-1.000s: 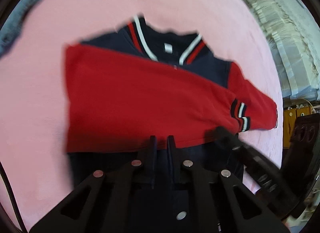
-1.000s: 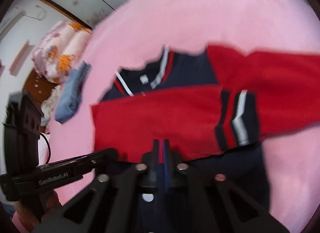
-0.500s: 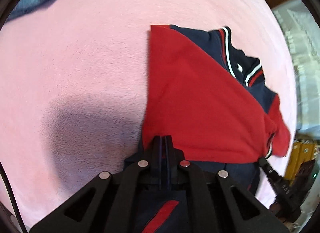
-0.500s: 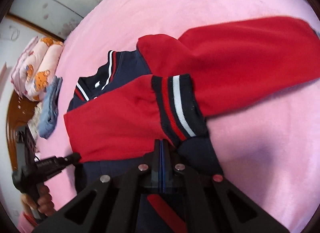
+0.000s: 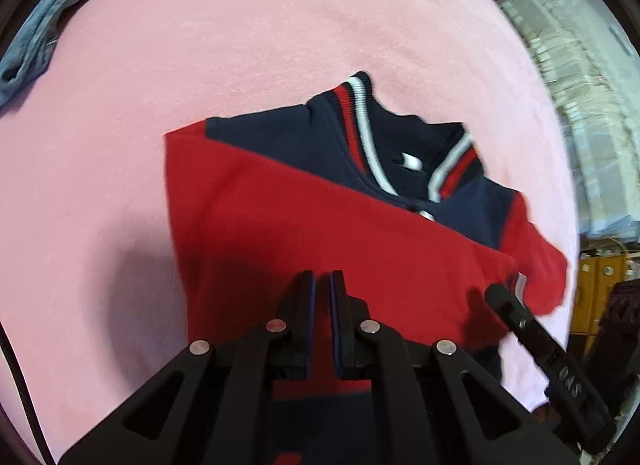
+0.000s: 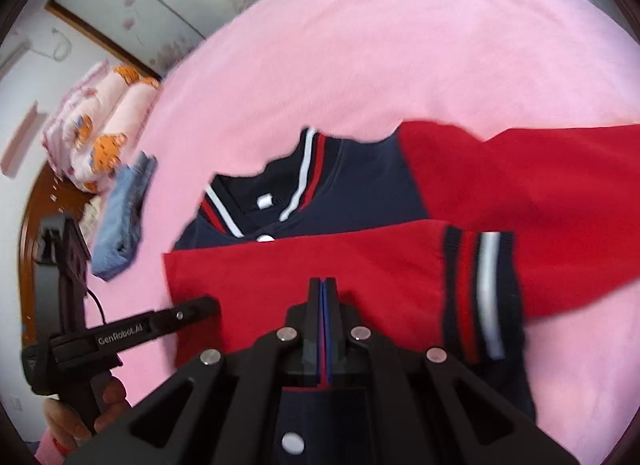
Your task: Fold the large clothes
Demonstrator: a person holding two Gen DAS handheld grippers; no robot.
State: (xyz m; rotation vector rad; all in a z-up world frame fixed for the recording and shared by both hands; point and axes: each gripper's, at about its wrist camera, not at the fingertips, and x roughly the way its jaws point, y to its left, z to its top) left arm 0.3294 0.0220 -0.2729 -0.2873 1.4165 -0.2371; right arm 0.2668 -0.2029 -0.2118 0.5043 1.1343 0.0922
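A navy jacket point(image 5: 400, 153) with red sleeves and a striped collar point(image 5: 360, 105) lies face up on the pink blanket point(image 5: 240, 45). One red sleeve point(image 6: 320, 265) is folded across the chest, its striped cuff point(image 6: 484, 297) to the right. My left gripper point(image 5: 322, 285) is shut over this sleeve's left part, with navy and red-striped hem fabric bunched under it. From the right wrist view its tip point(image 6: 208, 305) sits at the sleeve's left edge. My right gripper point(image 6: 322, 285) is shut near the cuff, hem fabric beneath it too; the left view shows it point(image 5: 494, 293) beside the cuff.
Folded blue jeans point(image 6: 124, 221) lie at the blanket's far left edge point(image 5: 48, 37). A rolled patterned quilt point(image 6: 104, 117) sits by the wooden headboard. A hand point(image 6: 80, 417) grips the left tool's handle. White bagged bedding point(image 5: 580, 125) and yellow furniture point(image 5: 596, 293) stand beyond the right edge.
Both views swung sideways and then back onto the jacket. Both gripper tips now sit farther up over the red sleeve than a second ago. The jaws stayed shut.
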